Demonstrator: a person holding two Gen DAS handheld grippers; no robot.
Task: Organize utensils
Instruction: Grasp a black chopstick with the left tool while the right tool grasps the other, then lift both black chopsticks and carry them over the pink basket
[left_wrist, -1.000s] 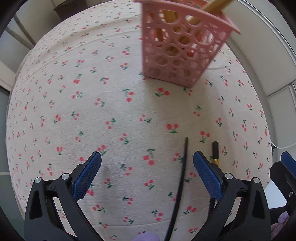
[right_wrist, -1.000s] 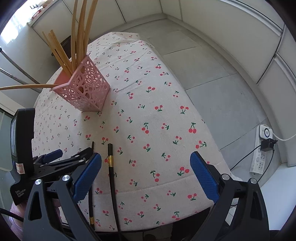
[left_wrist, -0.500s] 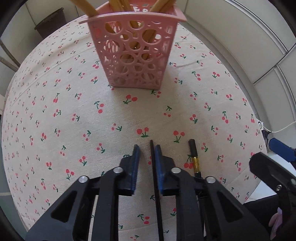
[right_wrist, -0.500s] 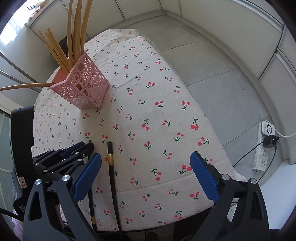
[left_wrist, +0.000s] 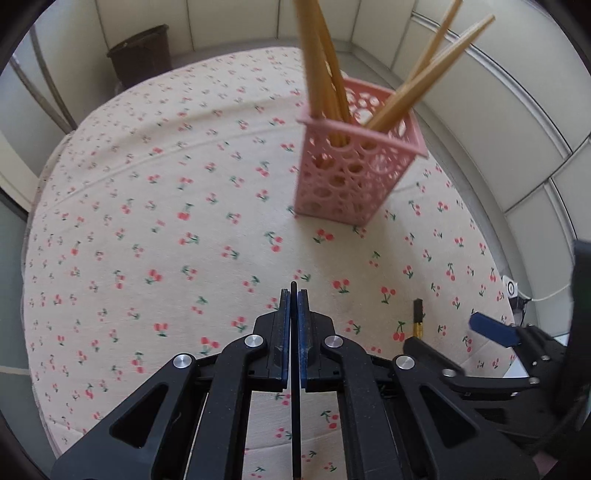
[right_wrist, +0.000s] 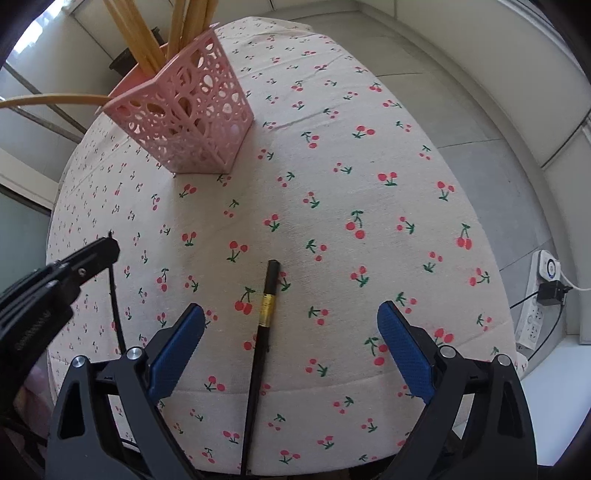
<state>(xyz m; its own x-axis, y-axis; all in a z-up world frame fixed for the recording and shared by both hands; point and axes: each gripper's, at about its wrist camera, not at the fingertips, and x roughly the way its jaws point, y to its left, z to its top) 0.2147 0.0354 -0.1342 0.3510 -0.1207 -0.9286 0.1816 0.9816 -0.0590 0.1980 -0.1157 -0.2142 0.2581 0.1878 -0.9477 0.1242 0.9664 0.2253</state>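
My left gripper (left_wrist: 294, 295) is shut on a thin black chopstick (left_wrist: 294, 398) and holds it off the cherry-print tablecloth; it also shows in the right wrist view (right_wrist: 110, 240) at the left. A second black chopstick with a gold band (right_wrist: 263, 332) lies on the cloth between the fingers of my open right gripper (right_wrist: 291, 325); its tip shows in the left wrist view (left_wrist: 418, 317). The pink perforated holder (left_wrist: 351, 173) stands upright at the far side with several wooden chopsticks (left_wrist: 325, 74) in it, and shows in the right wrist view (right_wrist: 188, 125).
The round table (right_wrist: 369, 184) drops off at its near edge just under my right gripper. A dark bin (left_wrist: 140, 55) stands on the floor behind the table. A power strip (right_wrist: 535, 295) lies on the floor at the right.
My left gripper has closed on the thin black chopstick and lifted it, tilting up toward the holder. My right gripper has moved forward over the gold-banded chopstick and stays open.
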